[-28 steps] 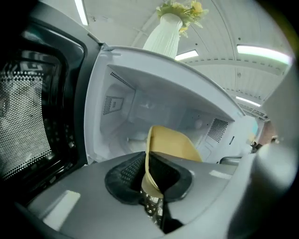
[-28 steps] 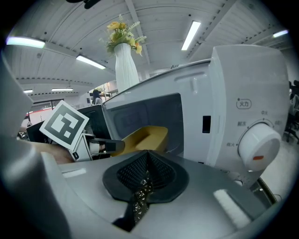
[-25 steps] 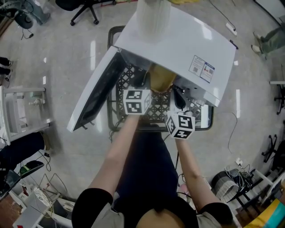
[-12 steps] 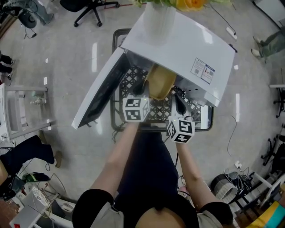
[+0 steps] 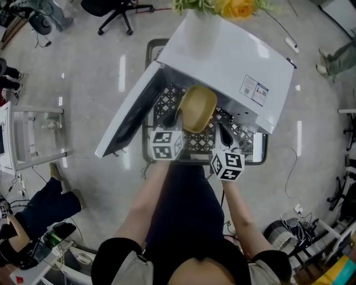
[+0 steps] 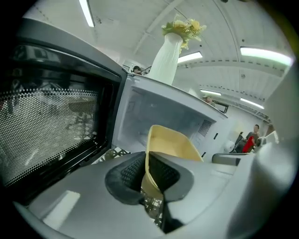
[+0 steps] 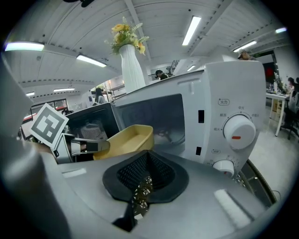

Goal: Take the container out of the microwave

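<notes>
The yellow container (image 5: 198, 107) hangs at the mouth of the white microwave (image 5: 233, 55), most of it outside the cavity. My left gripper (image 5: 176, 119) is shut on its near left wall; in the left gripper view the pads (image 6: 133, 172) pinch the thin yellow rim, and the container (image 6: 170, 142) rises beyond them. My right gripper (image 5: 224, 132) hovers shut and empty just right of the container, in front of the control panel. From the right gripper view (image 7: 146, 164) the container (image 7: 128, 139) sits left of the jaws, with the left gripper (image 7: 84, 146) holding it.
The microwave door (image 5: 129, 121) stands swung open to the left. A white vase with yellow flowers (image 5: 219, 8) stands on the microwave's top. The microwave rests on a black lattice cart (image 5: 194, 143). Dials (image 7: 239, 131) are on the right. Office chair (image 5: 114, 8) and clutter stand around.
The left gripper has drawn back toward me with the yellow container, which now shows much further out of the microwave. The right gripper has shifted slightly back too.
</notes>
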